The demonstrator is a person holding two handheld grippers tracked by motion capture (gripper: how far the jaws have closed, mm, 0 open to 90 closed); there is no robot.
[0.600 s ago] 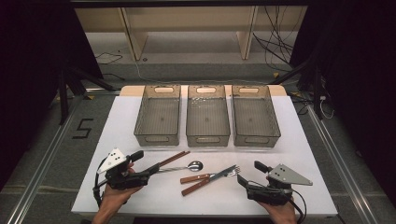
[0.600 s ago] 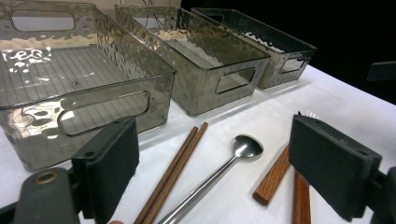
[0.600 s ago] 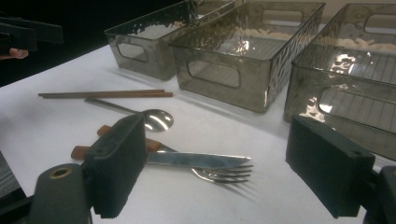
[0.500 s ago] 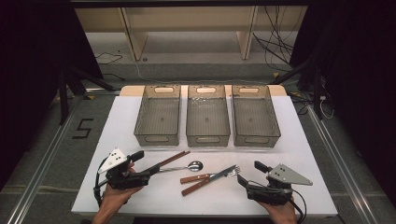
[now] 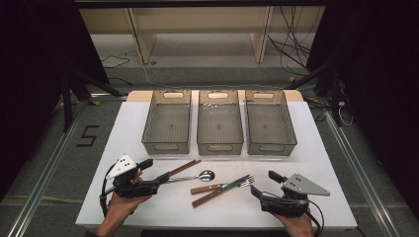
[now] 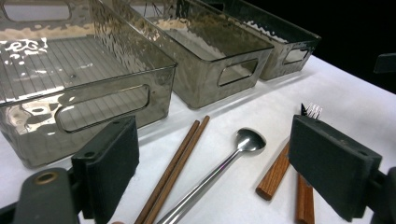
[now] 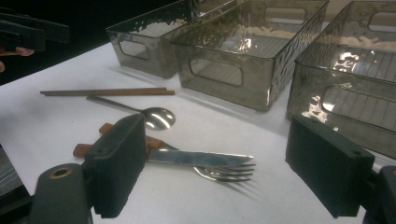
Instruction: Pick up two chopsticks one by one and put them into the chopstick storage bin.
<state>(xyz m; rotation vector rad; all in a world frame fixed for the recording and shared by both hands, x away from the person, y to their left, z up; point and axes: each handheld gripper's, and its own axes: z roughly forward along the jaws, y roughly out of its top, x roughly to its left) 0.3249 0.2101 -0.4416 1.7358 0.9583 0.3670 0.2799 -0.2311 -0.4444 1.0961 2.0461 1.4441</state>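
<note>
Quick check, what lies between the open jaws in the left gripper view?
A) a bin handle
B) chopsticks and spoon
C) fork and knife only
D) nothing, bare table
B: in the left gripper view the left claw stands open, and the pair of brown chopsticks and the metal spoon lie on the white table between its jaws, with the wooden-handled cutlery off to one side.

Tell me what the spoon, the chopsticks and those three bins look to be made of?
The spoon looks like polished metal: it mirrors the light. The chopsticks seem dark brown wood, matte, though lacquered plastic is possible. The three bins look like smoky, see-through plastic with a rippled, glossy surface.
</note>
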